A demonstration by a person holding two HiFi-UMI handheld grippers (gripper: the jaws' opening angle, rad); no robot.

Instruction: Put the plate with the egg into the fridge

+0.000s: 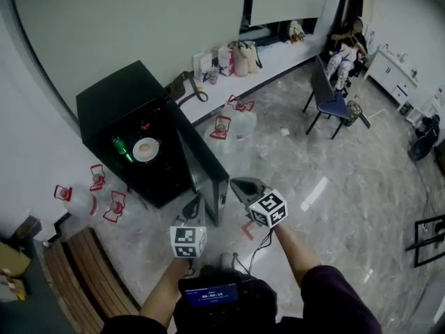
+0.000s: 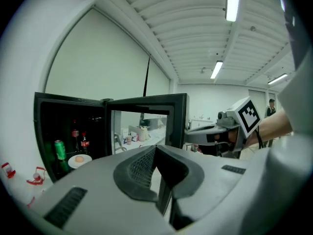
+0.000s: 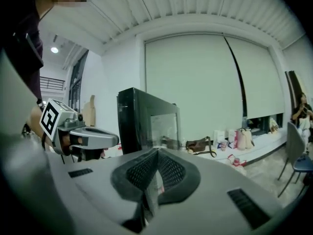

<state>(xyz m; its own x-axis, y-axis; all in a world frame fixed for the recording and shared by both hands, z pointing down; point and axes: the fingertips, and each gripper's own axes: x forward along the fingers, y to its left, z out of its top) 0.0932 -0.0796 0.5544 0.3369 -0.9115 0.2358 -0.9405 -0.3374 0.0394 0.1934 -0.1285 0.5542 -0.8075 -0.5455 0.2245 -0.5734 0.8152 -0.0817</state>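
The white round plate [image 1: 137, 154] with the pale egg [image 1: 146, 147] on it already sits on a shelf inside the black box-shaped fridge [image 1: 111, 99]. It lies ahead and to the left of both tools and just beside a green drink can [image 1: 122, 149], so what seems to remain is shutting the glass-fronted door [image 1: 206, 176], which stands wide open. The left hand-held gripper [image 1: 197, 199] has its jaws pressed together with nothing between them and hangs close to the door's free edge. The right hand-held gripper [image 1: 243, 185] is likewise closed and empty, just to the right of that edge. With jaws shut, either tool can only push the door, not hold it, and that is where trouble could start. A nudge placed off-centre on the smooth panel may let the jaws slide off, leaving the door half closed. A shove that is too strong would slam it, and the jolt could roll the loose egg off the plate or knock the can against the plate's rim. Whether the plate stands clear of the door's sweep I cannot tell from here. If its rim juts past the shelf front, the closing door would strike it and push it into the can. A slow, steady push near the free edge looks safest.
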